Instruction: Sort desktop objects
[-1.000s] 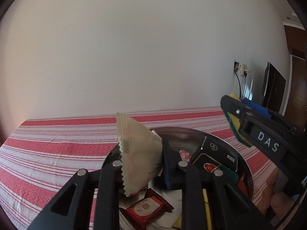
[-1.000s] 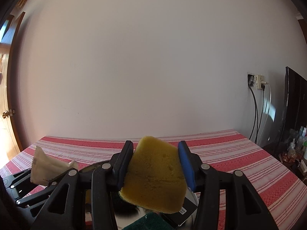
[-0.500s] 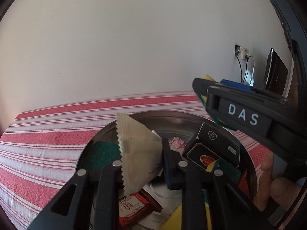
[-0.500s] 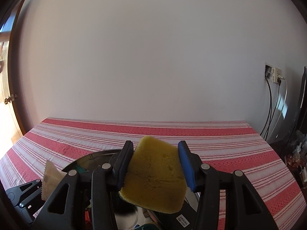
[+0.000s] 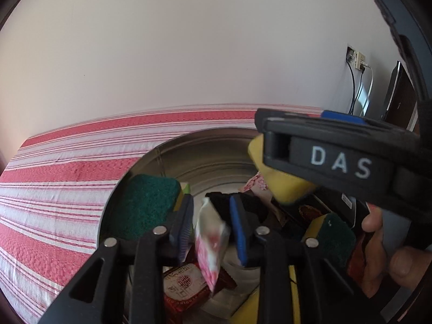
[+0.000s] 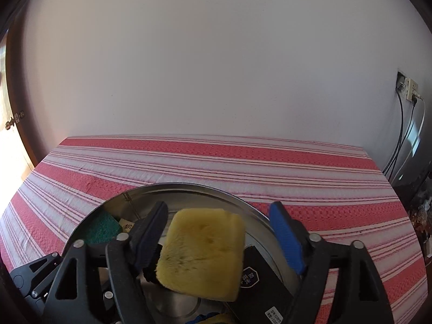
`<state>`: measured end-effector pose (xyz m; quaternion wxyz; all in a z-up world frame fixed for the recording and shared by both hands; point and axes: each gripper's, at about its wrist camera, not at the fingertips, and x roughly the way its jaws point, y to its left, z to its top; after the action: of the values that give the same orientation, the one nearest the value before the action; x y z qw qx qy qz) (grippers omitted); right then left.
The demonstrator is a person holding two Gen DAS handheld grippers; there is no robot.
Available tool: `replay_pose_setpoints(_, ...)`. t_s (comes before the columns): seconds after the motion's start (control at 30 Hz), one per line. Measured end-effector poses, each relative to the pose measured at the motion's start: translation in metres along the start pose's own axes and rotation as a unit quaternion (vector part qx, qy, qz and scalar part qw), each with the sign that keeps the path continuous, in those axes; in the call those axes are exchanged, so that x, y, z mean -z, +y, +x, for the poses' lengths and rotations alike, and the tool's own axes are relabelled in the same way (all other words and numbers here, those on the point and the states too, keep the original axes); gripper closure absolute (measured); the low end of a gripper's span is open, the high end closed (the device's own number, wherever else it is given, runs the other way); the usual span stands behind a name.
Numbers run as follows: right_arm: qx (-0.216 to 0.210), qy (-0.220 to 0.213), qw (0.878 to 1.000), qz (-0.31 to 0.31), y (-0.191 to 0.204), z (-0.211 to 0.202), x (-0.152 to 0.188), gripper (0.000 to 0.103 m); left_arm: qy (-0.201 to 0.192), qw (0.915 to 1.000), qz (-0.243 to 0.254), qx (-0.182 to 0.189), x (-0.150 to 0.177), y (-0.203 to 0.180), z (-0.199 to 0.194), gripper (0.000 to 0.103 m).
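Note:
A round metal basin (image 5: 205, 145) (image 6: 253, 210) sits on the red-and-white striped cloth. It holds green-and-yellow sponges (image 5: 145, 202), a red packet (image 5: 186, 283) and a black box (image 6: 259, 286). My left gripper (image 5: 213, 229) is open above the basin; a white-and-pink packet (image 5: 210, 240) hangs blurred between its fingers, touching neither. My right gripper (image 6: 218, 237) is open over the basin; a yellow sponge (image 6: 202, 253) sits blurred between its spread fingers, apart from the blue pad (image 6: 286, 240). The right gripper (image 5: 324, 159) and the yellow sponge (image 5: 283, 186) also show in the left wrist view.
The striped tablecloth (image 6: 243, 162) spreads behind and to both sides of the basin. A white wall stands behind the table. A wall socket with cables (image 6: 407, 91) and a dark screen (image 5: 399, 97) are at the right. A hand (image 5: 391, 251) holds the right gripper.
Both grippers have opened. The beige packet is gone from the left fingers and a white-and-pink packet drops between them. The yellow sponge has come free of the right fingers. Both grippers moved down over the basin.

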<state>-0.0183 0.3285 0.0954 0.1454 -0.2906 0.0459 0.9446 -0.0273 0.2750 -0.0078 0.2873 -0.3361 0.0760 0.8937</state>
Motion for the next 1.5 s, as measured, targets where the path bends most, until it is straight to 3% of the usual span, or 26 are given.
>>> replay_pose_setpoints(0.1, 0.017, -0.033, 0.999, 0.008, -0.001, -0.014, 0.002, 0.005, -0.008, 1.0, 0.002, -0.001, 0.0, -0.002, -0.007, 0.019)
replay_pose_setpoints(0.17, 0.025, -0.036, 0.999, 0.017, -0.002, -0.019, 0.002, 0.005, -0.023, 0.9997, 0.003, -0.005, 0.003, 0.001, -0.015, 0.001)
replay_pose_setpoints(0.4, 0.014, -0.017, 0.996, 0.088, -0.014, -0.039, 0.015, 0.002, -0.036, 0.999, 0.002, -0.027, 0.007, 0.005, -0.028, 0.001)
replay_pose_setpoints(0.5, 0.03, -0.003, 0.993, 0.112, -0.017, -0.045, 0.022, 0.001, -0.033, 0.999, 0.005, -0.03, 0.009, 0.004, -0.03, 0.001)
replay_pose_setpoints(0.77, 0.052, 0.018, 0.988, 0.147, -0.024, -0.062, 0.042, 0.001, -0.038, 0.9978, 0.014, -0.053, 0.014, 0.002, -0.044, 0.001)
replay_pose_setpoints(1.0, 0.04, 0.027, 0.985, 0.167, -0.021, -0.076, 0.058, 0.001, -0.036, 0.9975, 0.015, -0.059, 0.021, -0.001, -0.053, 0.001)
replay_pose_setpoints(1.23, 0.047, -0.025, 0.987, 0.153, -0.008, -0.109, 0.074, 0.001, -0.043, 0.9969, 0.017, -0.065, 0.027, -0.001, -0.065, 0.001)
replay_pose_setpoints(1.5, 0.084, -0.108, 0.987, 0.088, 0.024, -0.144, 0.076, 0.001, -0.048, 0.9959, 0.005, -0.077, 0.031, 0.009, -0.079, 0.001)
